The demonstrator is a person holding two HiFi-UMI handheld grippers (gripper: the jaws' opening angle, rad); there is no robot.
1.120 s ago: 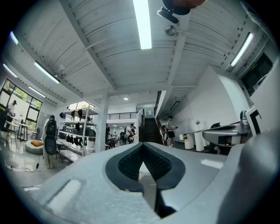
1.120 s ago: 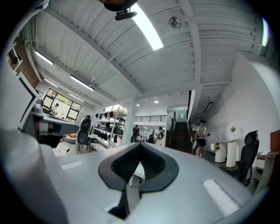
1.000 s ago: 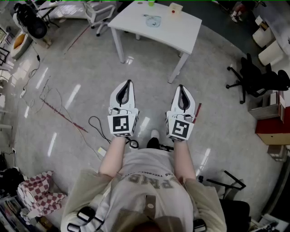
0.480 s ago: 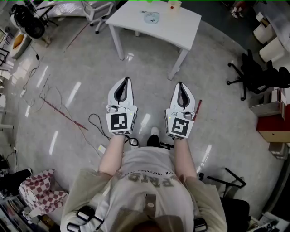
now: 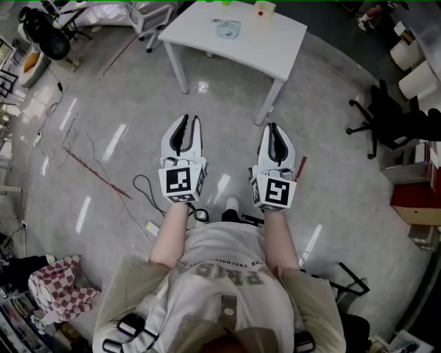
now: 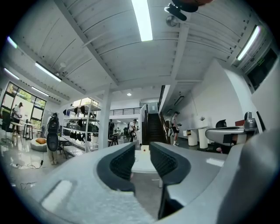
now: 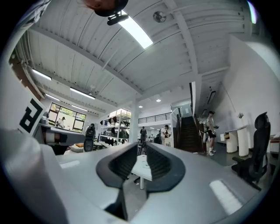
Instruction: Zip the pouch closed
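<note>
The pouch (image 5: 227,28), a pale, flat item, lay on the far half of a white table (image 5: 275,45) at the top of the head view. It was well apart from both tools and touched by neither. A small box (image 5: 264,9) with a red spot stood on the same table, near the pouch and towards the far edge. Whether the pouch's zip was open or shut could not be determined from any view. The person (image 5: 227,276) stood on the grey floor (image 5: 103,117) short of the table, forearms extended, with one tool in each hand, both held roughly level and pointed towards the table. The left tool (image 5: 190,119) was found at a narrow setting. Its jaws had just been opening, and a slim gap showed between the ribbed pads in the left gripper view. Nothing lay in that gap; only the distant table appeared through it. The right tool (image 5: 274,127) had its jaws drawn together, tips meeting in the head view, and it carried nothing. The two tools were side by side, near each other but not touching. Loose cables (image 5: 141,187) ran over the floor to the left of the left tool. A black office chair (image 5: 396,120) stood to the right of the table, and a checkered cloth (image 5: 55,286) lay at the lower left.
</note>
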